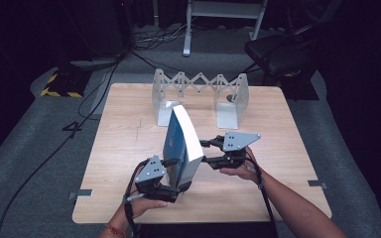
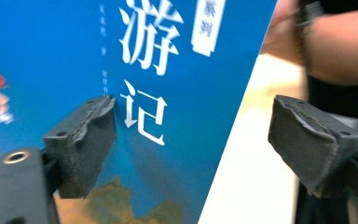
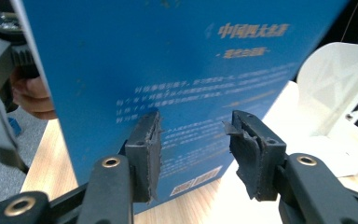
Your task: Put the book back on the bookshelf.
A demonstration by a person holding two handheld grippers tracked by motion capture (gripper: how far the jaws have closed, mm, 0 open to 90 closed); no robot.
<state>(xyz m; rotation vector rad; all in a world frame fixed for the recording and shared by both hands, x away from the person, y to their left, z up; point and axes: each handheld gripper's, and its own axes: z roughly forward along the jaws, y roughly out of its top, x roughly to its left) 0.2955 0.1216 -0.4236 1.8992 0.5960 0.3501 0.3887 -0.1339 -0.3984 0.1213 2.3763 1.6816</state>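
- Both claws stand open around the blue book (image 1: 181, 144): the left claw (image 1: 171, 186) has its jaws spread wide at the book's near lower corner, one jaw against the front cover in the left gripper view, the other well off to the side; the right claw (image 1: 209, 151) has its jaws parted, facing the back cover, neither one clamping it.
- That book stands upright near the middle of the worktop (image 1: 124, 148), white page edges toward the person, leaning slightly.
- Behind it, an expanding metal bookend rack (image 1: 201, 94) sits at the far side, apparently with nothing in it (its right end plate shows pale in the right gripper view).
- Likely risk: with neither claw closed, the book is only propped between them, so it could topple flat if either hand shifts.
- A glossy cover may also slip under a shallow corner grip.
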